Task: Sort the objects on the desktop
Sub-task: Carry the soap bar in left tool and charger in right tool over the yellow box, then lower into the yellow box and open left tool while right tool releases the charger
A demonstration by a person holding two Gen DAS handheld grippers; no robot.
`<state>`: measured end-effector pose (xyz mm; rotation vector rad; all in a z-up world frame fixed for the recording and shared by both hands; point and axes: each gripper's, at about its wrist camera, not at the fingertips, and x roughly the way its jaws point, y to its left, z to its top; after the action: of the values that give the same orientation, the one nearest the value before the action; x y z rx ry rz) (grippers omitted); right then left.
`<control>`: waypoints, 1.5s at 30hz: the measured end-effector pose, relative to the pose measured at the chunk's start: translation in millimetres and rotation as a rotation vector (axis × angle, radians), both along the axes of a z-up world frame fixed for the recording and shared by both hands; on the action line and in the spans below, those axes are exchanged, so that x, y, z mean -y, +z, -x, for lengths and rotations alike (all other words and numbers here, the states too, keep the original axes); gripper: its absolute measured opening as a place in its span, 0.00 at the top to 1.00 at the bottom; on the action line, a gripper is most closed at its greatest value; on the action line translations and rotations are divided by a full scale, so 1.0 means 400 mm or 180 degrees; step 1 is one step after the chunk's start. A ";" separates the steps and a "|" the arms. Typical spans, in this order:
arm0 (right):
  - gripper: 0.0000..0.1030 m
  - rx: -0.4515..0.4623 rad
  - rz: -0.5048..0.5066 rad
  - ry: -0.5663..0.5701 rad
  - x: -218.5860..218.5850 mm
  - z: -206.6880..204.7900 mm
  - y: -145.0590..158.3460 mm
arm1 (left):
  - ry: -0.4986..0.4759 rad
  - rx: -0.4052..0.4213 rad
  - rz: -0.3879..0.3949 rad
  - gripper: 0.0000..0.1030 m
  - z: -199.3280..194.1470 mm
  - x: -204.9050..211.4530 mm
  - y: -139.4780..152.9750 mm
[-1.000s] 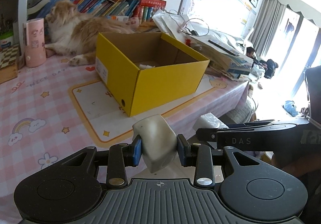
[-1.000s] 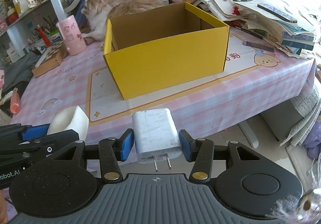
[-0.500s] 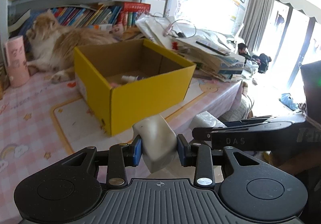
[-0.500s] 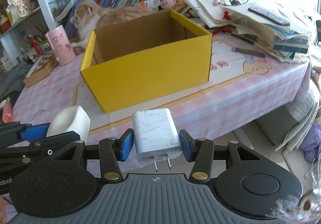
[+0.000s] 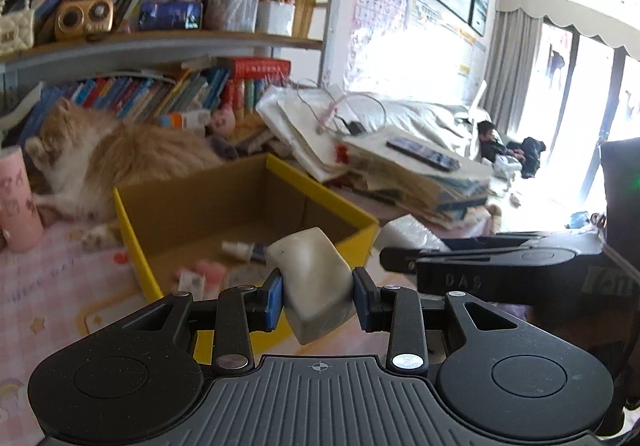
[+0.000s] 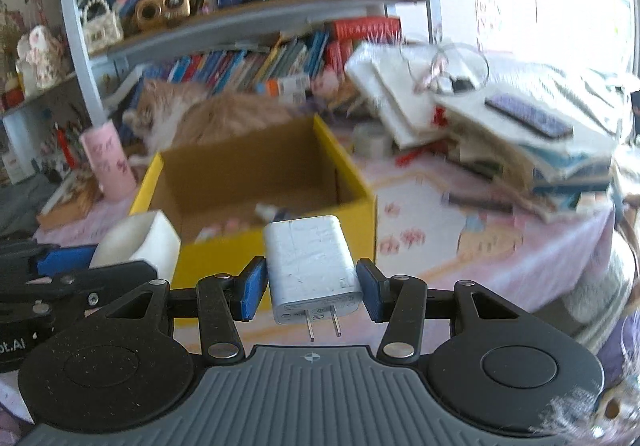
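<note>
My left gripper (image 5: 318, 300) is shut on a pale off-white block (image 5: 312, 278), held tilted over the near wall of the open yellow cardboard box (image 5: 132, 230). My right gripper (image 6: 311, 288) is shut on a white wall charger (image 6: 310, 266), its two prongs pointing back at the camera, just before the box's (image 6: 362, 186) near rim. Inside the box lie a small white bottle (image 5: 238, 249) and some pinkish items. The left gripper with its block (image 6: 136, 242) shows at the left of the right wrist view; the right gripper's arm (image 5: 500, 270) crosses the left wrist view.
An orange and white cat (image 5: 120, 158) lies behind the box. A pink cup (image 6: 108, 162) stands left of it. A heap of papers and books with a phone (image 6: 528, 118) on top fills the table's right side. Bookshelves (image 5: 160, 42) rise at the back.
Both grippers have moved forward and up toward the box, so its inside now shows. Each still grips the same object.
</note>
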<state>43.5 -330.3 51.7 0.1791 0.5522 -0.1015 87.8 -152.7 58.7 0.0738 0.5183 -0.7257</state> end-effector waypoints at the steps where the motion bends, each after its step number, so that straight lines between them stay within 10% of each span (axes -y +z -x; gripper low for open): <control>1: 0.55 0.0047 0.0009 0.0022 0.014 -0.012 0.008 | 0.0035 0.0025 0.0003 0.67 -0.006 0.008 0.004; 16: 0.55 0.0285 0.0094 0.0578 0.129 -0.176 0.044 | 0.0749 0.0110 -0.0169 0.67 -0.114 0.064 0.000; 45: 0.55 -0.0316 0.0133 0.1516 0.042 -0.438 -0.074 | 0.1095 -0.0091 -0.0754 0.66 -0.269 0.110 -0.086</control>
<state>218.5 -346.9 22.0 -0.0017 0.6778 0.3424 195.4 -196.8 24.4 0.1905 0.6242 -0.3278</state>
